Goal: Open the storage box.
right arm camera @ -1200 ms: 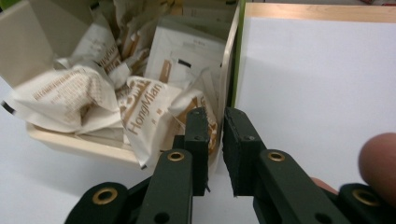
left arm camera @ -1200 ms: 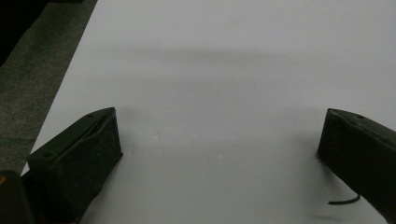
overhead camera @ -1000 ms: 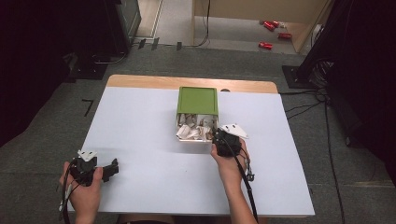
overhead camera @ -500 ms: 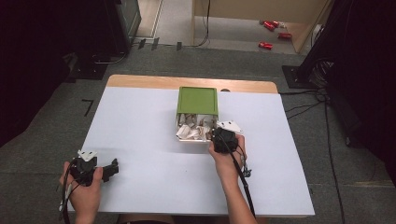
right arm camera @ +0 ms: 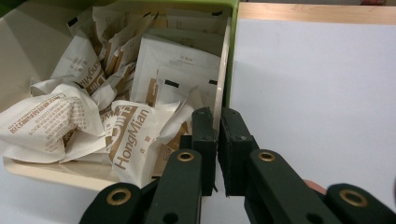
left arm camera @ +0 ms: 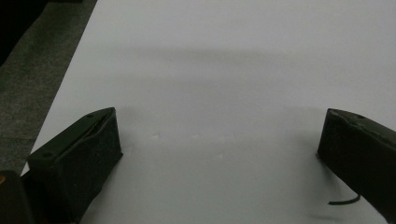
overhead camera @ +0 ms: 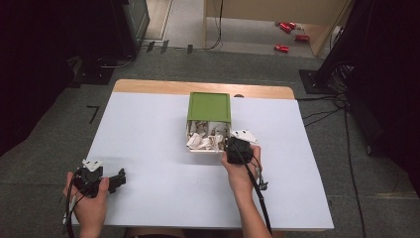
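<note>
Box (overhead camera: 208, 106) sits mid-table toward the far edge, green lid pushed back so the near half is open and stuffed with crumpled white packets (right arm camera: 126, 130). Right gripper (right arm camera: 218, 140) has its jaws pressed together on the box's right side wall, 1 jaw inside, 1 outside, and they've just been closing on it. Left gripper (left arm camera: 219, 149) is spread wide over bare table (overhead camera: 148, 129) at the near left corner, holding nothing.

What could go wrong, I'd guess: that wall looks thin, so pulling by it could bend it or tip the box and dump packets. A packet corner next to the inside jaw could get caught and drag out too.

Nothing else on the table. Some red things (overhead camera: 287, 27) lie on the floor beyond, well out of the way.
</note>
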`<act>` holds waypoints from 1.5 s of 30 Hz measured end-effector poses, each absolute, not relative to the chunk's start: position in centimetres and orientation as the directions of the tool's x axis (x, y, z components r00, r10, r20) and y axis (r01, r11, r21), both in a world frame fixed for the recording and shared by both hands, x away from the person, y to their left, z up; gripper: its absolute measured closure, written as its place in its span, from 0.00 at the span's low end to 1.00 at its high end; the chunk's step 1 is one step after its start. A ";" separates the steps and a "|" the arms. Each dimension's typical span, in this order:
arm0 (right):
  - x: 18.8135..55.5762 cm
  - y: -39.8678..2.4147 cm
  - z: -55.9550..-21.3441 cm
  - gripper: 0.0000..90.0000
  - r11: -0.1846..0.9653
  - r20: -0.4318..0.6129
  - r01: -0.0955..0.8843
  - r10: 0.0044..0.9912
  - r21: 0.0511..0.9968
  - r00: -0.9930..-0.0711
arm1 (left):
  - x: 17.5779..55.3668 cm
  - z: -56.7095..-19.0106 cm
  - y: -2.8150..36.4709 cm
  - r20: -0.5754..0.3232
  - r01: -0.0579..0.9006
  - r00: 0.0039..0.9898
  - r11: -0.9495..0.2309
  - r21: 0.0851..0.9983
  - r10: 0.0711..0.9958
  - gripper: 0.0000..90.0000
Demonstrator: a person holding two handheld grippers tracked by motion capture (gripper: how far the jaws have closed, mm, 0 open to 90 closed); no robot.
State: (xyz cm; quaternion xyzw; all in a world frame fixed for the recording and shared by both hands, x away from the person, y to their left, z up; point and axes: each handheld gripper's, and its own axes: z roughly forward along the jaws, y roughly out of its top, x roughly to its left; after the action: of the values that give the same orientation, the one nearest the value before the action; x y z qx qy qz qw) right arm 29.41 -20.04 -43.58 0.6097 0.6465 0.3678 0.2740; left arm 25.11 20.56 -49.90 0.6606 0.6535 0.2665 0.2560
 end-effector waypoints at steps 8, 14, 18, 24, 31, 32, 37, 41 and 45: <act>27.8 -20.3 -43.4 0.96 -0.029 0.117 0.586 0.987 0.810 -0.113 | 25.1 -49.9 20.6 0.018 0.727 0.004 -0.015 0.686 1.000 0.00; 26.0 -19.9 -44.0 0.96 -0.070 0.149 0.579 0.985 0.812 -0.089 | 25.1 -49.9 20.5 0.018 0.727 0.004 -0.015 0.687 1.000 0.00; 25.5 -19.6 -44.1 0.97 -0.067 0.138 0.577 0.987 0.814 -0.080 | 25.1 -49.9 20.6 0.018 0.727 0.004 -0.015 0.687 1.000 0.00; 24.8 -19.6 -44.0 0.97 -0.074 0.147 0.579 0.986 0.812 -0.080 | 25.1 -49.9 20.6 0.018 0.727 0.004 -0.015 0.686 1.000 0.00; 24.0 -19.7 -44.0 0.97 -0.069 0.149 0.585 0.985 0.808 -0.089 | 25.1 -49.9 20.6 0.018 0.727 0.004 -0.015 0.687 1.000 0.00; 23.8 -19.8 -44.0 0.97 -0.065 0.147 0.586 0.985 0.808 -0.093 | 25.1 -49.9 20.6 0.018 0.727 0.004 -0.015 0.686 1.000 0.00; 22.8 -19.7 -44.1 0.97 -0.069 0.153 0.587 0.984 0.807 -0.095 | 25.1 -49.9 20.6 0.018 0.727 0.004 -0.015 0.687 1.000 0.00; 22.4 -19.6 -44.1 0.97 -0.075 0.160 0.585 0.983 0.807 -0.094 | 25.1 -49.9 20.6 0.018 0.727 0.004 -0.015 0.686 1.000 0.00; 21.7 -19.5 -44.1 0.96 -0.070 0.155 0.585 0.983 0.808 -0.097 | 25.1 -49.9 20.6 0.018 0.728 0.004 -0.015 0.685 1.000 0.00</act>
State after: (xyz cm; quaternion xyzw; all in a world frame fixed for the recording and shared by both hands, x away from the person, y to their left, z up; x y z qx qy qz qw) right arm 21.68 -19.47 -44.10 0.6208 0.6315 0.3868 0.2574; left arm 25.13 20.55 -49.89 0.6609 0.6535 0.2662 0.2553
